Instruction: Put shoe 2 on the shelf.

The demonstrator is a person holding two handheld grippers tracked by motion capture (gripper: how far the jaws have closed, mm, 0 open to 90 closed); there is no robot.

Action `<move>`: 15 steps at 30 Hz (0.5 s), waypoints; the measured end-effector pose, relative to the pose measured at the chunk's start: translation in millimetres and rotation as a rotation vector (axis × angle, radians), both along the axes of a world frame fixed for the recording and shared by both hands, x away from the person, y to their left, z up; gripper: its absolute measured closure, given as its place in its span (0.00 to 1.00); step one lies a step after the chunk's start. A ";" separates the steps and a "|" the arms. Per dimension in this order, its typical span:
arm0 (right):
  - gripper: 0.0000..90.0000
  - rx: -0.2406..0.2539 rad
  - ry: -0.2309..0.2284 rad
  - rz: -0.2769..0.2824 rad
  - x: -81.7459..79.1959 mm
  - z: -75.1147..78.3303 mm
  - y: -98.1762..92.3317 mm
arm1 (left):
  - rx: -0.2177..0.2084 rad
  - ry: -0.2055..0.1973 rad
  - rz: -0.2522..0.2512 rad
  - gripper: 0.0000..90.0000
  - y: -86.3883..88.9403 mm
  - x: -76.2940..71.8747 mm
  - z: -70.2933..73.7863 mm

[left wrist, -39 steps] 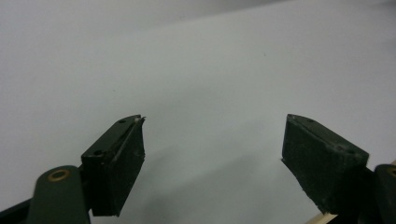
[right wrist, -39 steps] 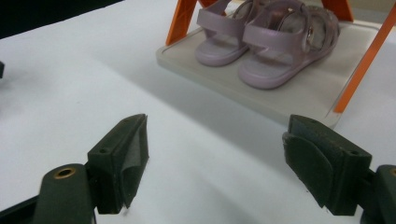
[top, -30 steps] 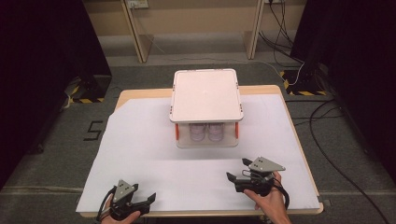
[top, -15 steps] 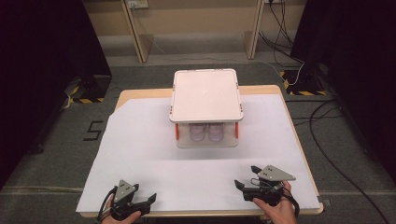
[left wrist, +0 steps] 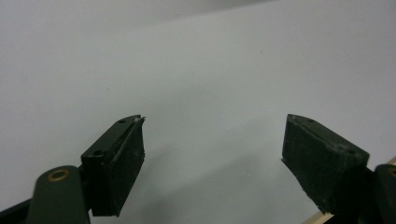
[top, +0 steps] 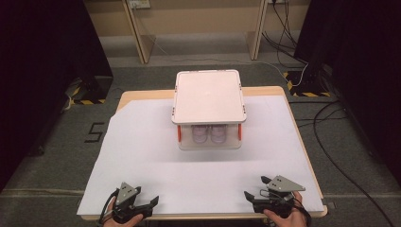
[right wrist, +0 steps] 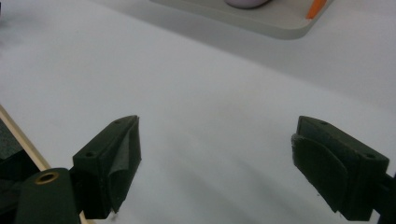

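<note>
A clear plastic storage box (top: 209, 137) stands upright at the middle of the table, toward its far edge, on a white sheet (top: 142, 156) that covers most of the tabletop. Its pale lid (top: 208, 96) sits closed and flat on top, and orange latches (top: 179, 134) show at the box's two front corners. Through the front wall two round, pale purple things (top: 209, 134) sit side by side inside — what they are cannot be told from here.

Both grippers rest low at the near edge of the table, well apart from the box and from each other. The left gripper (top: 152, 203) lies at the near left corner of the sheet, held by the person's left hand (top: 113, 215); in the left gripper view its jaws stand wide apart over bare white sheet, grasping nothing. The right gripper (top: 257, 187) sits at the near right corner in the right hand (top: 291, 217) — its jaws are likewise spread wide and empty, and in the right gripper view the base of the box and one orange latch show at the top, beyond the jaws.
</note>
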State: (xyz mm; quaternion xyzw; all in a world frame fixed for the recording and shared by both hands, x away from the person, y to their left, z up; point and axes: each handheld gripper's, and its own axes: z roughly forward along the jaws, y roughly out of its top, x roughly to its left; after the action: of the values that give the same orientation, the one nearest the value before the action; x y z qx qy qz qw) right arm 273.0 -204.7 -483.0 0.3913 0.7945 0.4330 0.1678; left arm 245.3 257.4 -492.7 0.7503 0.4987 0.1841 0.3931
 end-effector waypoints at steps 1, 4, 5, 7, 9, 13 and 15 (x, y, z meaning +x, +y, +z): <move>0.18 0.000 0.005 0.004 -0.9 -0.8 -1.1 | -0.001 -0.001 0.000 0.23 -0.1 -0.1 0.1; 0.18 -0.006 0.016 0.005 -4.4 -2.7 -3.3 | -0.004 0.000 -0.002 0.22 -0.5 0.0 -0.3; 0.18 -0.010 0.017 0.008 -5.2 -3.4 -3.9 | -0.003 0.001 -0.003 0.22 -0.4 0.1 -0.4; 0.18 -0.014 0.020 0.015 -7.0 -4.2 -4.8 | -0.004 0.002 -0.002 0.21 -0.5 0.3 -0.7; 0.18 -0.014 0.021 0.017 -9.2 -4.6 -5.7 | -0.006 0.002 0.000 0.20 -0.5 0.5 -0.7; 0.18 -0.017 0.025 0.018 -13.0 -5.2 -7.7 | -0.013 0.000 -0.002 0.19 -0.8 0.4 -0.4; 0.18 -0.019 0.020 0.021 -14.0 -5.8 -8.5 | -0.016 -0.002 -0.003 0.18 -1.1 0.4 -0.4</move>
State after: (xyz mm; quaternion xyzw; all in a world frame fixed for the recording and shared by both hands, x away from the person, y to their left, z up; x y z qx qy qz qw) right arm 259.0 -213.2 -488.8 0.3858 0.8043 0.4232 0.1590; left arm 245.7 256.3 -493.1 0.7476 0.4988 0.1803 0.3997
